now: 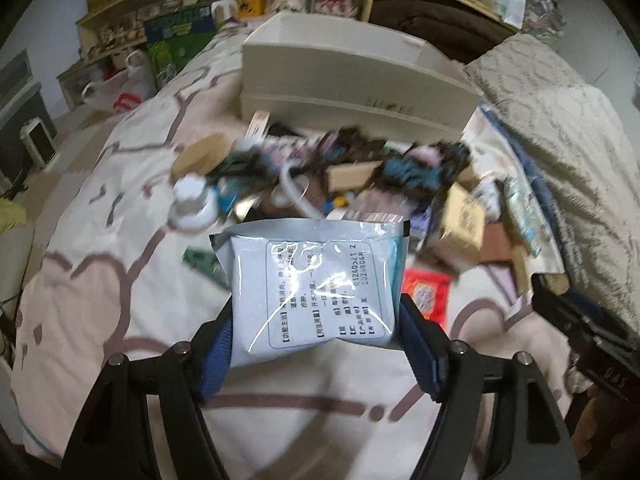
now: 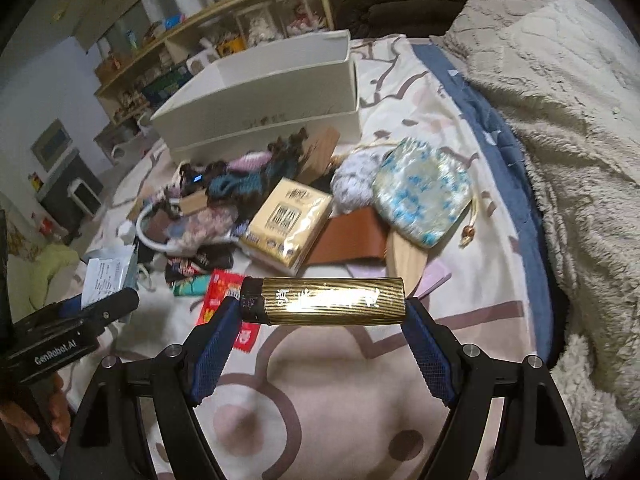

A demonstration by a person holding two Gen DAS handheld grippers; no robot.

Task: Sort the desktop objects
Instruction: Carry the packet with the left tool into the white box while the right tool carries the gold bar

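Covering bed: patterned quilt (image 2: 320,400) (cluttered)

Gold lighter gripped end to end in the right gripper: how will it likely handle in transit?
The gold lighter looks rigid, so it shouldn't flex. Its glossy ribbed casing may slip. The right gripper pinches only its ends, so it might pivot or drop.

My pads (image 2: 214,354) are blue. My lighter (image 2: 334,301) is gold with a black end; my sachet (image 1: 316,284) pale blue; the box (image 2: 256,100) cream.
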